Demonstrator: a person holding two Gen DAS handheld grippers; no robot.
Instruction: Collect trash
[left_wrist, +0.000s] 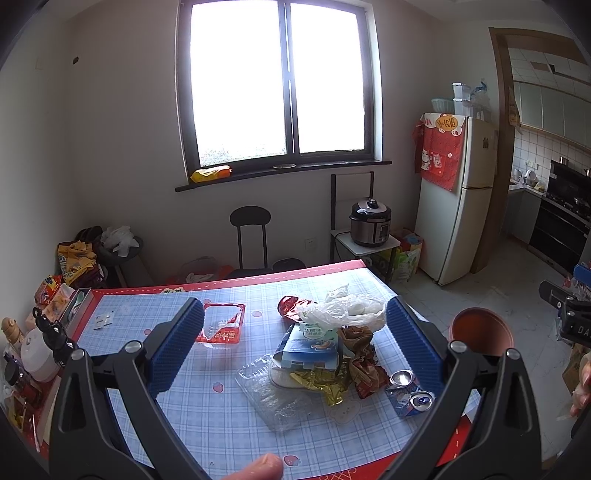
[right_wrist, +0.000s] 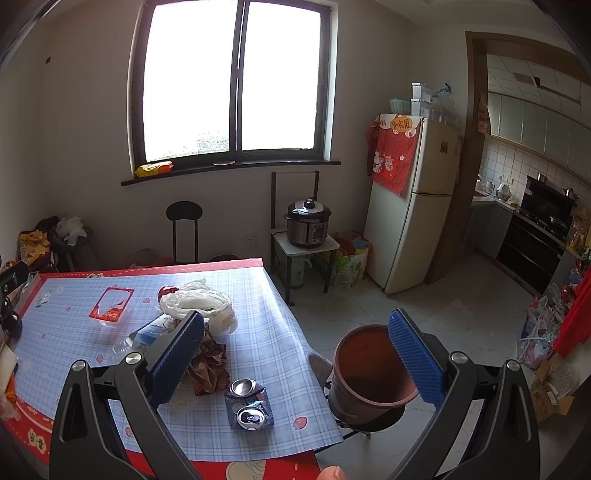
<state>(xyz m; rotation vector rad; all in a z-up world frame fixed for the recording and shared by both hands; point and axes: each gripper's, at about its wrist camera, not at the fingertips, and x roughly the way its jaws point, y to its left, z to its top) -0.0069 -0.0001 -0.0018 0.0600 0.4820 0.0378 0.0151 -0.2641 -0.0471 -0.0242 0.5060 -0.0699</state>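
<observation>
Your left gripper (left_wrist: 295, 343) jaws: apart, framing the trash pile (left_wrist: 325, 350) on the checked table (left_wrist: 207, 413). Right gripper (right_wrist: 295, 354) jaws: apart, empty, crushed can (right_wrist: 249, 406) between them, brown bin (right_wrist: 369, 373) at the right jaw; fridge (right_wrist: 417, 206) beyond.

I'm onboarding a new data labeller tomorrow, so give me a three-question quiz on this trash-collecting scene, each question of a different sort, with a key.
1. True or false: the left claw is shut on the white plastic bag.
2. Multiple choice: where is the brown bin? A) on the table B) on a stool beside the table's edge C) on the windowsill
3. Fill in: the piece of trash on the table nearest the bin is a crushed ____.

Key: 1. False; both claws, including the right claw, are open and hold nothing. 2. B. 3. Can.
</observation>
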